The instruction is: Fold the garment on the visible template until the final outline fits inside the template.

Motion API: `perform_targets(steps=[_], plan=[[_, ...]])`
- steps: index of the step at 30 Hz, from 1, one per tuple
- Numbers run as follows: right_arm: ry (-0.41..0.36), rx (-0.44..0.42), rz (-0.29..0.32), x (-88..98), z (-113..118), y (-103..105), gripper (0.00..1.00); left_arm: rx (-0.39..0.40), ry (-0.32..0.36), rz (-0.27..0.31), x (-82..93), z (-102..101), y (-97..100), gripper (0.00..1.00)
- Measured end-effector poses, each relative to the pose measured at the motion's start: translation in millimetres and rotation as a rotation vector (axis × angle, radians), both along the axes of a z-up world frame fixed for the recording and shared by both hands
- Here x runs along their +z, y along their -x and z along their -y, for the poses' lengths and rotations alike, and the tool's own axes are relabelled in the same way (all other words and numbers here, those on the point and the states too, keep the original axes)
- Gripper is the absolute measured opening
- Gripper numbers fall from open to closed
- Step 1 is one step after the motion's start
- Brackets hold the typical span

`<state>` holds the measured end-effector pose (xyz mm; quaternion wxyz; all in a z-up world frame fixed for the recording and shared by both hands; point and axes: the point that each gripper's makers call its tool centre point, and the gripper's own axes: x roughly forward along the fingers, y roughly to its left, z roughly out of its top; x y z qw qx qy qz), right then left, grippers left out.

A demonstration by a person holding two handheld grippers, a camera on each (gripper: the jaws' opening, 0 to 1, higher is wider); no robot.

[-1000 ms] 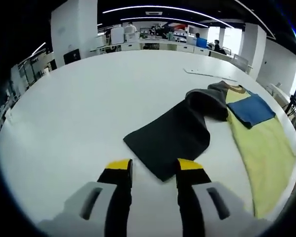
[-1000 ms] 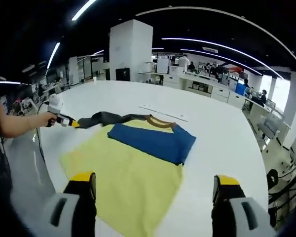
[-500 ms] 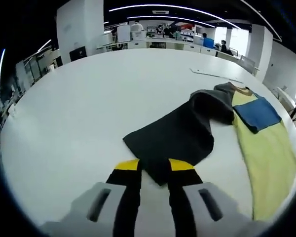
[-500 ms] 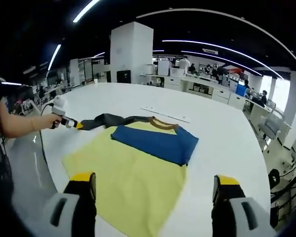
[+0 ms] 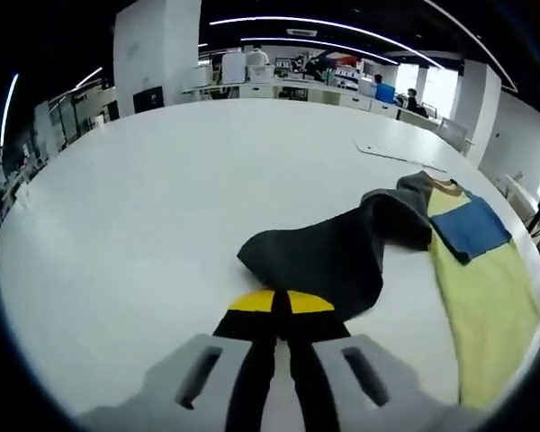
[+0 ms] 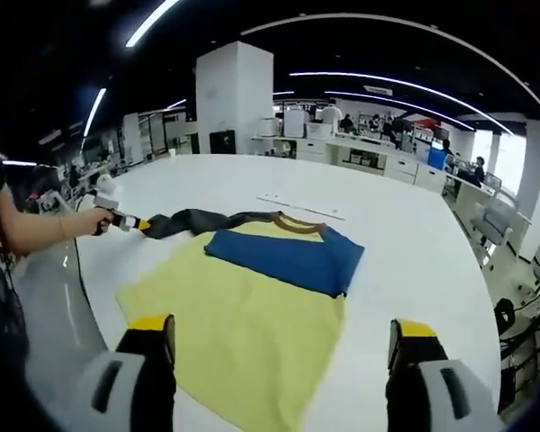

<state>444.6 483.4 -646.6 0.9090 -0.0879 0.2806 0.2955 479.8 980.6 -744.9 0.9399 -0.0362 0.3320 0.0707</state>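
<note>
1. Jaws of the left gripper (image 5: 280, 302) are pressed together on the cuff end of the dark sleeve (image 5: 328, 256); the yellow tips meet with cloth pinched between them.
2. Jaws of the right gripper (image 6: 282, 337) stand wide apart and hold nothing, hovering over the near hem of the shirt (image 6: 238, 337).
3. That shirt lies flat on the white counter (image 5: 135, 198): yellow body, blue sleeve (image 6: 288, 259) already folded across the chest, brown collar at the far end. I cannot make out a template outline beneath it.
4. Risks from here, as I judge them:
   - The pinch looks shallow, so the cuff could slip out mid-carry.
   - Pulling the sleeve too hard could drag the whole shirt out of place.
   - The sleeve is bunched near the shoulder; folded over like that, it may land lumpy and overhang the outline.
</note>
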Motion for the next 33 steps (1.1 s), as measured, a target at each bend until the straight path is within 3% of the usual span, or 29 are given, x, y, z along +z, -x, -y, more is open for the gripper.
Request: perform_targets(steps=[5, 13, 22, 29, 31, 33], plan=[[0.0, 0.006, -0.01, -2.4, -3, 0, 0.99, -0.005, -0.031, 0.028, 11.7, -23, -2.1, 0.0], [0.01, 0.004, -0.011, -1.9, -4, -3, 0.99, 0.015, -0.064, 0.027, 13.5, -47, -1.9, 0.0], [0.022, 0.004, -0.012, -1.2, -4, -2, 0.99, 0.029, -0.056, 0.018, 13.5, -45, 6.0, 0.0], [0.024, 0.005, -0.023, -3.5, -7, -1, 0.99, 0.022, -0.041, -0.021, 1.1, -45, 10.8, 0.01], [0.022, 0.005, -0.026, -3.6, -9, 0, 0.99, 0.018, -0.043, -0.034, -2.1, -46, 11.2, 0.05], [0.023, 0.004, -0.026, -3.5, -9, 0, 0.99, 0.02, -0.049, -0.051, -4.4, -49, 11.9, 0.15]])
